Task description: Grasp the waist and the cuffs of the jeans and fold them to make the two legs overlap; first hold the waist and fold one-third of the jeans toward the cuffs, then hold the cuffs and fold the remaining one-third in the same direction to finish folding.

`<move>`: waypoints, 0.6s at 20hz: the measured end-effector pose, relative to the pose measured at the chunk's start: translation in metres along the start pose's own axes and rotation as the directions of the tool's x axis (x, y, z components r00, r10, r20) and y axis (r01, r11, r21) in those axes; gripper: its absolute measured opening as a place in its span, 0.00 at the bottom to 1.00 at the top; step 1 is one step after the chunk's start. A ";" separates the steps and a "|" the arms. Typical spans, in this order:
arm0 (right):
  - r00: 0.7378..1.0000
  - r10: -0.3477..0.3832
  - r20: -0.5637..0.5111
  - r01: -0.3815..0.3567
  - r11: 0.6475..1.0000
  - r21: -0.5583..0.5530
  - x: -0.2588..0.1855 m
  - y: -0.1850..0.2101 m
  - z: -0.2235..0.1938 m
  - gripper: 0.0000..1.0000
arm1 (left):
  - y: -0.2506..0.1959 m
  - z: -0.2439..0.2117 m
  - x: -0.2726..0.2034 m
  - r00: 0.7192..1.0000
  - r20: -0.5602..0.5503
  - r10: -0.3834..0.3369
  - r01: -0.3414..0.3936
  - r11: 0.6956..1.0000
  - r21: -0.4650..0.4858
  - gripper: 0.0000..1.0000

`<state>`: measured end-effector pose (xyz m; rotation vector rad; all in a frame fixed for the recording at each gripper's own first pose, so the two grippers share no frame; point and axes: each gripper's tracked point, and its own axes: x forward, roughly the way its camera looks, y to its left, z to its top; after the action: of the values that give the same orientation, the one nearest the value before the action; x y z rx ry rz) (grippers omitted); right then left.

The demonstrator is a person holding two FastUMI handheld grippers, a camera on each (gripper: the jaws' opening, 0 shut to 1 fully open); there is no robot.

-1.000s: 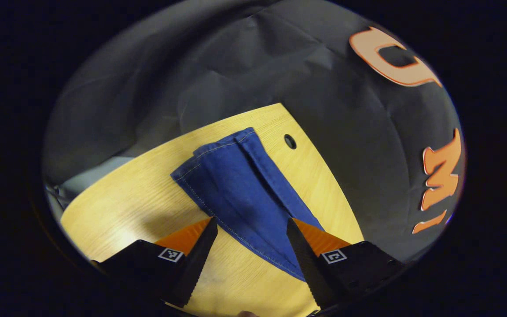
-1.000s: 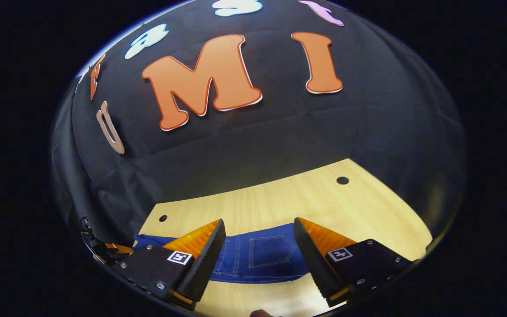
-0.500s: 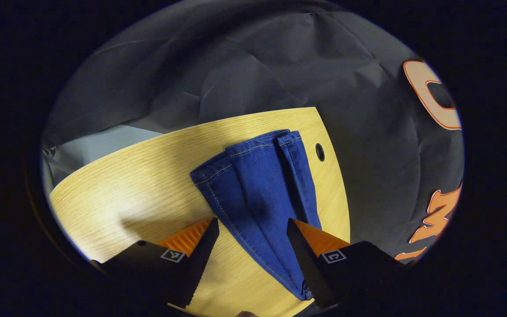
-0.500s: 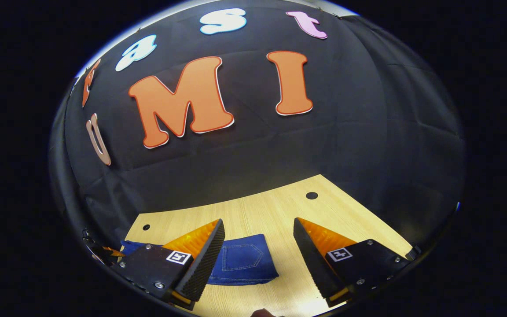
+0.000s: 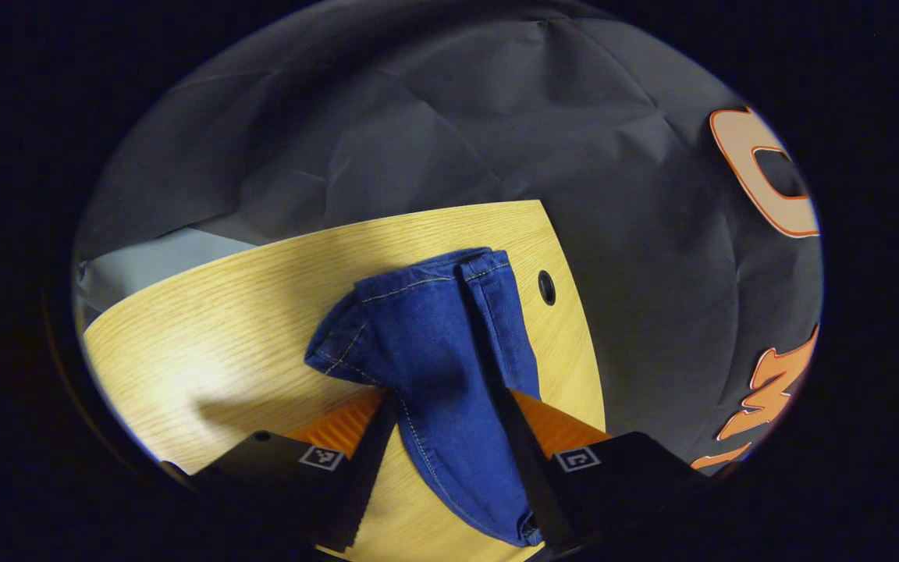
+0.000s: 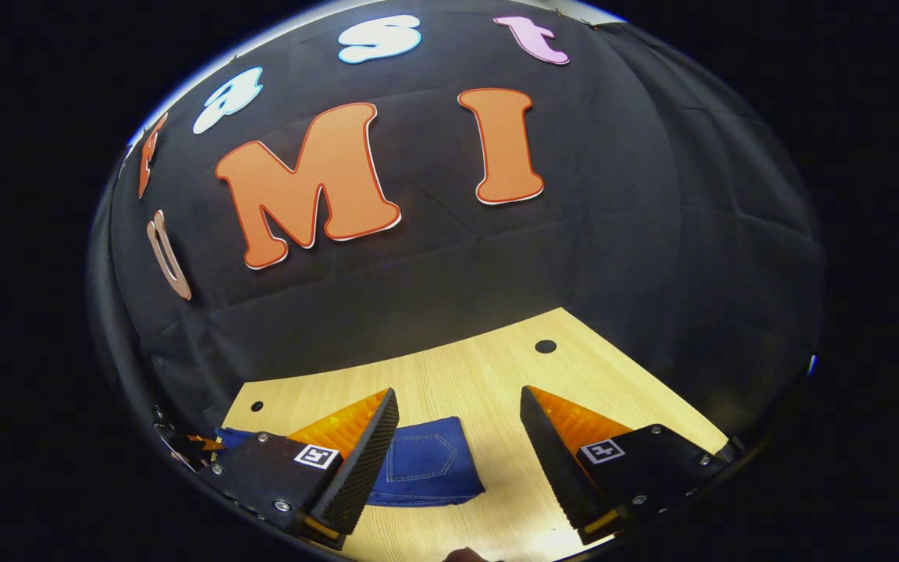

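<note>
Blue jeans lie on the wooden table in the left gripper view, legs stacked, stitched cuffs at the far end. My left gripper straddles the legs, and both fingers press the bunched denim from either side. One cuff corner curls up off the wood. In the right gripper view the folded waist part of the jeans, with a back pocket showing, lies low on the table, partly behind one finger. My right gripper hovers open above it, holding nothing.
A small round hole sits in the table beside the cuffs, near the table's edge. Two more holes mark the far side in the right gripper view. The other gripper peeks in at far left. Black cloth walls surround the table.
My left gripper's fingers have drawn together on the legs, which now bunch and lift at one cuff corner. The right gripper has drifted right, so the waist part now lies further left in its view.
</note>
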<state>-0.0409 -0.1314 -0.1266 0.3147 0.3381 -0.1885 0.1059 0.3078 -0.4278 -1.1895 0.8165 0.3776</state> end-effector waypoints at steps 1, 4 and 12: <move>1.000 0.001 -0.005 -0.001 1.000 -0.003 0.001 0.000 -0.001 0.97 | 0.001 0.001 0.004 1.000 0.000 -0.007 0.007 1.000 -0.006 0.67; 0.999 -0.004 -0.034 0.004 1.000 -0.001 0.001 -0.002 -0.007 0.97 | 0.005 0.004 0.010 1.000 -0.012 -0.027 0.027 0.999 -0.040 0.43; 0.997 -0.011 -0.074 0.011 1.000 0.005 0.003 -0.006 -0.019 0.97 | 0.006 0.003 0.017 0.998 -0.020 -0.061 0.057 0.986 -0.156 0.02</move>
<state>-0.0449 -0.1314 -0.1467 0.3256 0.4125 -0.1889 0.1141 0.3097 -0.4436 -1.3632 0.7823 0.3837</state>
